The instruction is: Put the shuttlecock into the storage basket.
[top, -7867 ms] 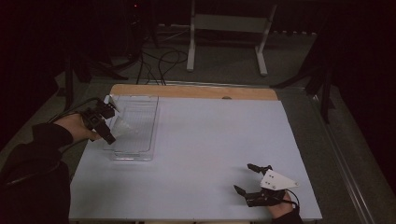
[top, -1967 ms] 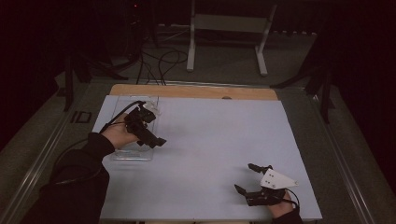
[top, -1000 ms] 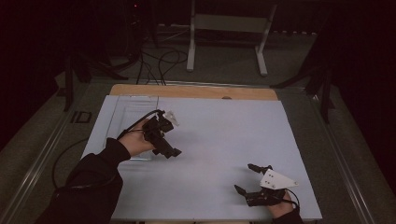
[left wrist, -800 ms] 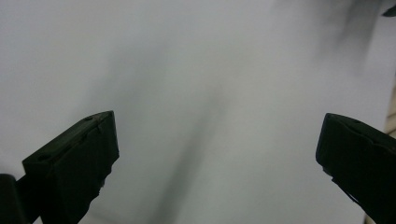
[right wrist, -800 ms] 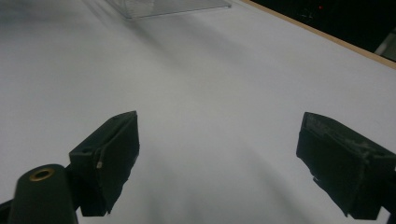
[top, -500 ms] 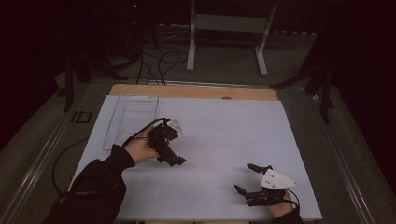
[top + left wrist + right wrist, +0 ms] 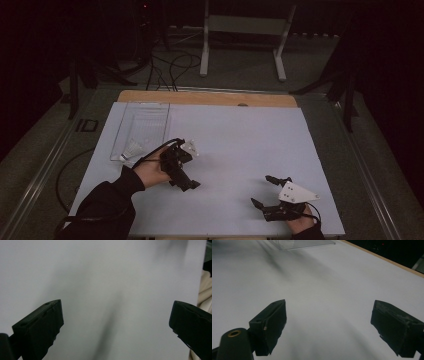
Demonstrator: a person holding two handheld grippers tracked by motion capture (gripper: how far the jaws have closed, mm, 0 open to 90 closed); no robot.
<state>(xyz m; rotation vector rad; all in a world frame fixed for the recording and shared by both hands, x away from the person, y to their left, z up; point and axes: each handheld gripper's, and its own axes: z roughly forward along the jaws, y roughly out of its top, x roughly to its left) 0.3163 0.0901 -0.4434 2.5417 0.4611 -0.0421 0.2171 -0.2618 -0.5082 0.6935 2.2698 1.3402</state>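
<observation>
Clear tray: it sits at the back left of the white table cover. It is a long box shape with low see-through walls and thin lines along its floor.
Inside the tray: something small and pale lies at its near end (too blurry to tell what it is). The rest of the tray floor looks bare.
Tray in the right gripper view: one flat, shiny corner of it shows far off at the top.
Left gripper: a hand holds it over the white cover, just past the near end of the tray, close to it but not touching. It is black and bumpy, with a cable looping back from it.
Left gripper's claw: wide apart in its own view, with nothing between the two blocky black jaws, just smooth white cover.
Right gripper: it rests low at the near right of the table, well apart from the tray. A grey three-cornered plate sits on top of it.
Right gripper's claw: wide apart too, and holding nothing.
Table cover: flat, smooth and white, like a big sheet of paper.
Wooden edge: a light brown strip runs along the far side of the table.
Floor behind: dark, with loose cables and a grey metal stand.
</observation>
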